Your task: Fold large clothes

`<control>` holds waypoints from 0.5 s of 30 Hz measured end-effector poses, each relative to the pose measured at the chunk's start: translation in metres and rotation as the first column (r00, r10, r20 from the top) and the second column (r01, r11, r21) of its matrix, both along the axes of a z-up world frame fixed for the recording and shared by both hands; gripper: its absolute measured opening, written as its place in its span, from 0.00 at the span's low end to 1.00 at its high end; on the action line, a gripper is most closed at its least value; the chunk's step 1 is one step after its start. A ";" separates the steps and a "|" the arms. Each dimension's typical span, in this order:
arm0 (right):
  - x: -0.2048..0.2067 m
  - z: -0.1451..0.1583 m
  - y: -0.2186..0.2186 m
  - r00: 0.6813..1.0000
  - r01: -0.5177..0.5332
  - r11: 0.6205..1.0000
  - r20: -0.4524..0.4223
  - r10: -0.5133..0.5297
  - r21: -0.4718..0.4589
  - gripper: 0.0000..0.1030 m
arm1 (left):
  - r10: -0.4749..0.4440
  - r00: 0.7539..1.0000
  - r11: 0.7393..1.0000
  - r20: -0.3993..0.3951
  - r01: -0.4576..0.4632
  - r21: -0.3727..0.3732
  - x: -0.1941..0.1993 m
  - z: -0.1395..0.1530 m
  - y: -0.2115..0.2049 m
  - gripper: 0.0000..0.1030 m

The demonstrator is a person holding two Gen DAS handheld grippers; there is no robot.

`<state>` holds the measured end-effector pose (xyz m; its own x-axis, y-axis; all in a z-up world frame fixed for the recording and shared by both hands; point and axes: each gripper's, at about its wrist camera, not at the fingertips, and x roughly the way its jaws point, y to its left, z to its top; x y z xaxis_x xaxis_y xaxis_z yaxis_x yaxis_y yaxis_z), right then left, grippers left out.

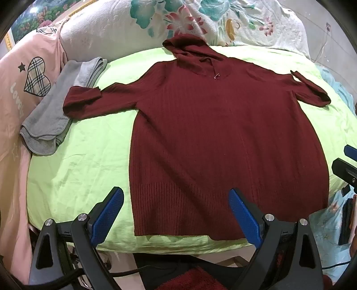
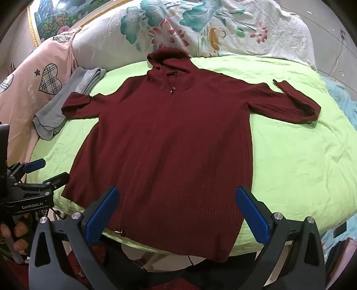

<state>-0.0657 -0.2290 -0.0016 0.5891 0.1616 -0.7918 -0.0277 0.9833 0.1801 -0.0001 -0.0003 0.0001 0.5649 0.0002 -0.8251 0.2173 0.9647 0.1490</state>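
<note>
A dark red knitted hooded sweater [image 1: 223,133] [image 2: 169,142] lies flat, front up, on a light green sheet [image 1: 84,151] [image 2: 290,156]. Its hood points away from me, both sleeves are spread out with the cuffs folded back, and the zip runs down the middle. My left gripper [image 1: 176,198] hovers open above the hem's left part with nothing between its blue pads. My right gripper [image 2: 178,198] hangs open over the hem's middle, also holding nothing. The left gripper [image 2: 42,169] shows at the left edge of the right wrist view, held by a hand.
A folded grey towel [image 1: 55,111] [image 2: 67,100] lies left of the sweater's left cuff. A pink quilt with a plaid heart [image 1: 35,78] [image 2: 49,80] and a white floral blanket [image 1: 223,20] [image 2: 223,29] border the far side. A light blue cloth [image 1: 334,223] lies at the right.
</note>
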 end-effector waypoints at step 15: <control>-0.004 0.001 0.004 1.000 -0.002 1.000 -0.006 0.002 0.014 1.00 | -0.001 1.000 1.000 0.007 0.002 -0.013 0.000 0.009 -0.005 0.93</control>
